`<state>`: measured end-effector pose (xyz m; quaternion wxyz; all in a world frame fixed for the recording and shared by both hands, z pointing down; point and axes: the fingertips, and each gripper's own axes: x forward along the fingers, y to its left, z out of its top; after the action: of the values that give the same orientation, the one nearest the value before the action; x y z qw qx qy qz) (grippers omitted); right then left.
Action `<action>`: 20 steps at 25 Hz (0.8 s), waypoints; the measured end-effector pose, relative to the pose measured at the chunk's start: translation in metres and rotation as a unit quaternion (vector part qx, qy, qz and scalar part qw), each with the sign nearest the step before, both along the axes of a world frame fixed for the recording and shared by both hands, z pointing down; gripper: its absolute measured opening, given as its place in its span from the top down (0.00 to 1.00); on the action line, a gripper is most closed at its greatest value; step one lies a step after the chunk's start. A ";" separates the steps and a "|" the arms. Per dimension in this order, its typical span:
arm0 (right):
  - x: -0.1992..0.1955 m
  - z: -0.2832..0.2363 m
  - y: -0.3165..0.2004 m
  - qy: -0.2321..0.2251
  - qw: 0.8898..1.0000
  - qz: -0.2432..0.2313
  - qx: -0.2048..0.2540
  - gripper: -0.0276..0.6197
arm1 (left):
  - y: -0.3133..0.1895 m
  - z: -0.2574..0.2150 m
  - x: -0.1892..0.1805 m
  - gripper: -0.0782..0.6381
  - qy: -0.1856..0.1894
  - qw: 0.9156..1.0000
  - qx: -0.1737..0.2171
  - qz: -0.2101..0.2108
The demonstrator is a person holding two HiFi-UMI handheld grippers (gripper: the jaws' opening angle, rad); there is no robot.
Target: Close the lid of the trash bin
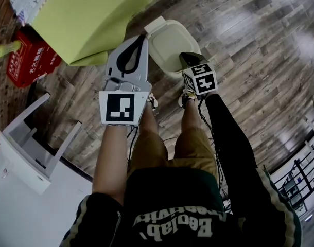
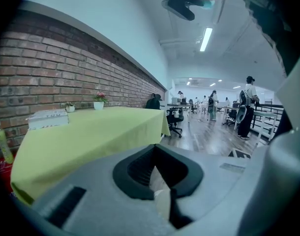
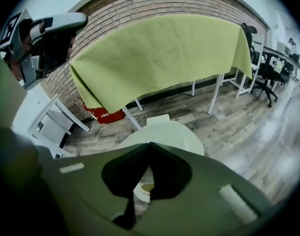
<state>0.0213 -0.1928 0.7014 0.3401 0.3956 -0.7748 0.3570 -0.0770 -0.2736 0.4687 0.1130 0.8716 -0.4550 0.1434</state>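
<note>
Lime-green tablecloth drapes the table beside the cream trash bin on the wood floor; its lid looks already down. I hold the right gripper just above it, jaws pressed together and empty, suited to pushing; the left gripper, likewise closed on nothing, hangs aside.

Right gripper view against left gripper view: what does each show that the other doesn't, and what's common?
Only the right gripper view shows the trash bin on the floor, plus a red box beneath the green tablecloth. Only the left gripper view shows the tabletop's potted plants, a bottle and people far down the room. Both show that tablecloth and the brick wall.
</note>
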 end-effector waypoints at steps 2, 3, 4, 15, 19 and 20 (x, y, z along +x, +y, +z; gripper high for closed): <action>0.003 0.005 0.004 0.000 1.000 0.003 -0.004 0.95 | 0.001 0.003 0.004 0.88 0.001 1.000 -0.003 0.001; 0.004 0.007 0.006 -0.001 1.000 0.005 -0.005 0.95 | 0.002 0.005 0.006 0.88 0.000 1.000 -0.004 0.002; 0.005 0.009 0.008 -0.003 1.000 0.007 -0.006 0.95 | 0.003 0.007 0.007 0.88 0.000 1.000 -0.006 0.002; 0.021 0.051 0.034 0.008 0.999 0.022 -0.023 0.95 | 0.008 0.032 0.018 0.88 -0.019 1.000 -0.013 0.011; 0.024 0.063 0.038 0.016 1.000 0.013 -0.020 0.95 | 0.006 0.037 0.025 0.88 -0.022 0.999 -0.011 0.020; 0.024 0.066 0.039 0.016 1.000 0.014 -0.022 0.95 | 0.005 0.039 0.027 0.88 -0.023 0.999 -0.012 0.020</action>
<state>0.0456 -0.1542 0.7672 0.3558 0.4045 -0.7558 0.3722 -0.0503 -0.2682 0.5074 0.1098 0.8758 -0.4379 0.1706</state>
